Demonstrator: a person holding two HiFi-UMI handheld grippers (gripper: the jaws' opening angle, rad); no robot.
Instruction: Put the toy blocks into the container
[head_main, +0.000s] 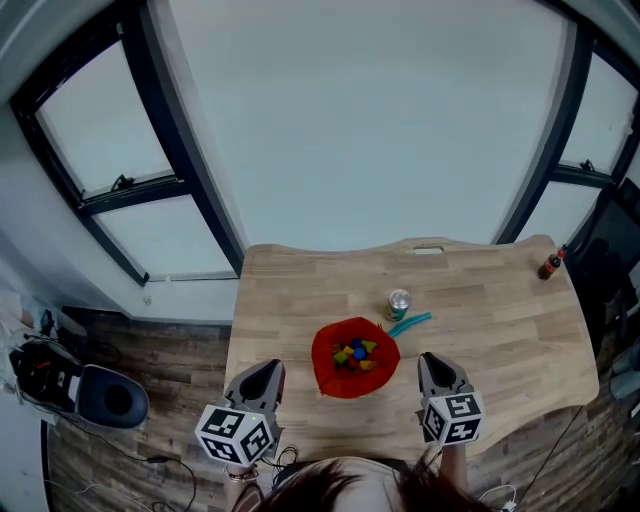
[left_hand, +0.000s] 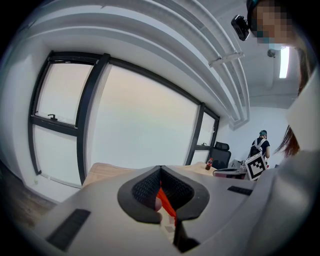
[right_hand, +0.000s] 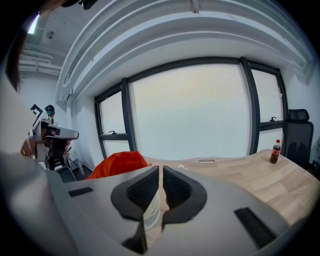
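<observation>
A red container sits near the front middle of the wooden table, with several coloured toy blocks inside it. No loose block shows on the table. My left gripper hovers at the container's left, its jaws meeting at the tips with nothing held; in the left gripper view a sliver of red shows behind them. My right gripper hovers at the container's right, jaws drawn together to a thin slit and empty. In the right gripper view the red container lies to the left.
A small metal can stands just behind the container, with a teal object lying beside it. A dark bottle stands at the table's far right corner. Large windows lie beyond the table. A person stands in the background of the left gripper view.
</observation>
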